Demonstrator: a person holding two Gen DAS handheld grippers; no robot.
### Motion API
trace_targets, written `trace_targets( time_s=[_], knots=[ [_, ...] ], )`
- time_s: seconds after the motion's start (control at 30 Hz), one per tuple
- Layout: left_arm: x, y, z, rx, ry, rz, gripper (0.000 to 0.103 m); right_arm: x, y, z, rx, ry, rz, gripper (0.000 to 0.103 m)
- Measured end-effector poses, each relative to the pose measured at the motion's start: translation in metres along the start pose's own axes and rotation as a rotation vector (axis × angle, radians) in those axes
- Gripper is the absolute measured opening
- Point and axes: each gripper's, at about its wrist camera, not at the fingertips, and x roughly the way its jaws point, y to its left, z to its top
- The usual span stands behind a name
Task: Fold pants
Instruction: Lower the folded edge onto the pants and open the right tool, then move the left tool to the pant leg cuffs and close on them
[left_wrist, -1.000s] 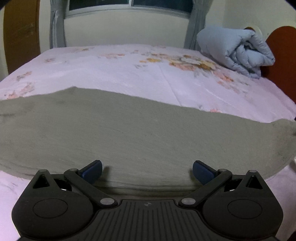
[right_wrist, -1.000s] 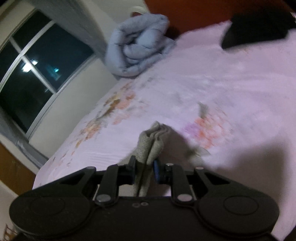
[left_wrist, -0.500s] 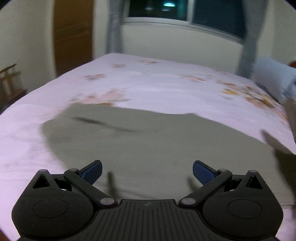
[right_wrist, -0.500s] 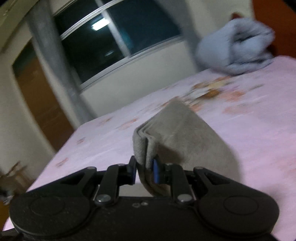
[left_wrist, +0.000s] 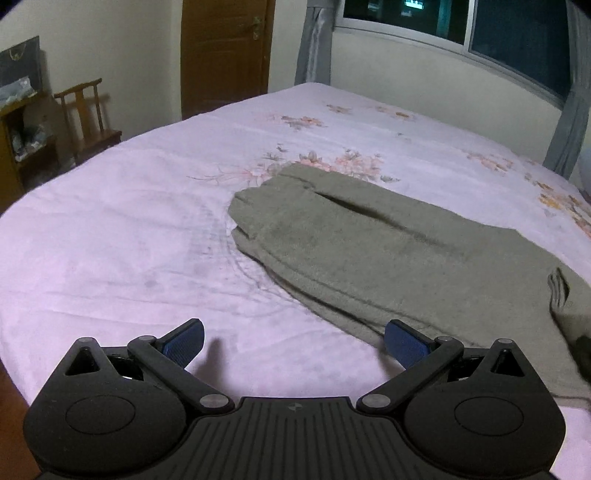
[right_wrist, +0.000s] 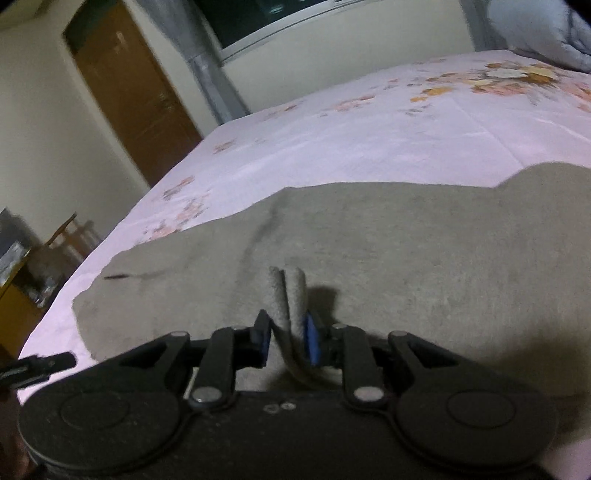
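Your left gripper (left_wrist: 293, 341) hangs over the bed (left_wrist: 140, 229) with its jaws spread wide and nothing between them. The grey-green pants (left_wrist: 388, 254) lie flat on the pink floral sheet, ahead of and to the right of those jaws; the near edge of the cloth runs just in front of the right blue pad (left_wrist: 406, 343), while the left pad (left_wrist: 184, 338) stands over bare sheet. The end of the pants farthest from you shows two stacked layers and a dark slit.

Your right gripper (right_wrist: 286, 338) has a doubled-up fold of the pants (right_wrist: 406, 258) standing upright between its jaws. Those jaws have just been opening: the right blue pad (right_wrist: 309, 341) looks to touch the fold, while a narrow gap shows between the cloth and the left pad (right_wrist: 263, 339), so the hold is loosened, not clamped. The rest of the garment spreads across the bed (right_wrist: 332, 140) ahead of and to both sides of these jaws.

Beyond the jaws in the left view stand a brown door (left_wrist: 225, 55), a wooden chair (left_wrist: 88, 110) and a dark window (left_wrist: 480, 33). A rolled blue quilt (right_wrist: 535, 29) sits far ahead and right of the right jaws.
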Motion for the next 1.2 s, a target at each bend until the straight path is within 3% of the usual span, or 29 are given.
trace_targets(
  time_s=[0.03, 0.07, 0.13, 0.2, 0.3, 0.37, 0.5, 0.57, 0.6, 0.67, 0.77, 0.87, 0.97, 1.1, 1.2],
  knots=[
    [-0.007, -0.003, -0.003, -0.004, -0.003, -0.004, 0.103, 0.004, 0.006, 0.0, -0.021, 0.006, 0.008, 0.021],
    [-0.008, -0.004, -0.002, -0.006, -0.011, -0.005, 0.103, 0.002, 0.01, -0.001, -0.036, 0.011, 0.028, 0.031],
    [-0.013, -0.007, 0.0, -0.009, -0.023, -0.01, 0.103, -0.018, 0.013, 0.0, -0.059, -0.037, 0.063, 0.042],
    [-0.017, -0.008, 0.0, -0.006, -0.028, -0.009, 0.103, -0.041, 0.004, 0.006, -0.05, -0.117, 0.059, 0.044],
    [-0.017, -0.009, 0.003, -0.016, -0.03, -0.009, 0.103, -0.067, -0.028, 0.022, 0.021, -0.238, -0.079, 0.043],
    [-0.017, -0.009, 0.002, -0.021, -0.026, -0.008, 0.103, -0.071, -0.052, 0.032, 0.094, -0.265, -0.168, 0.044],
    [-0.015, -0.011, -0.001, -0.01, -0.014, -0.008, 0.103, -0.043, -0.08, 0.044, 0.18, -0.192, -0.315, 0.037],
    [-0.012, -0.01, -0.003, -0.003, -0.001, -0.003, 0.103, -0.016, -0.077, 0.042, 0.172, -0.065, -0.208, 0.038],
    [-0.011, -0.008, -0.004, -0.003, 0.006, 0.001, 0.103, -0.007, -0.065, 0.039, 0.116, -0.046, -0.195, 0.04],
    [-0.01, -0.006, -0.004, -0.003, 0.012, 0.007, 0.103, -0.003, -0.043, 0.04, -0.007, -0.053, -0.211, 0.037],
    [-0.01, -0.001, -0.003, 0.006, 0.005, 0.021, 0.103, -0.004, -0.02, 0.042, -0.042, -0.119, -0.183, 0.036],
    [-0.004, 0.006, 0.002, -0.014, 0.016, 0.026, 0.103, 0.034, -0.002, 0.04, -0.097, 0.054, -0.152, 0.04],
    [0.002, 0.009, 0.006, -0.015, 0.023, 0.031, 0.103, 0.028, 0.022, 0.039, -0.159, 0.037, -0.106, 0.034],
    [0.012, 0.011, 0.012, -0.028, 0.024, 0.031, 0.103, 0.007, 0.03, 0.026, -0.172, -0.046, -0.16, 0.036],
    [0.018, 0.011, 0.016, -0.031, 0.02, 0.021, 0.103, -0.002, 0.029, 0.02, -0.164, -0.059, -0.187, 0.037]
  ],
)
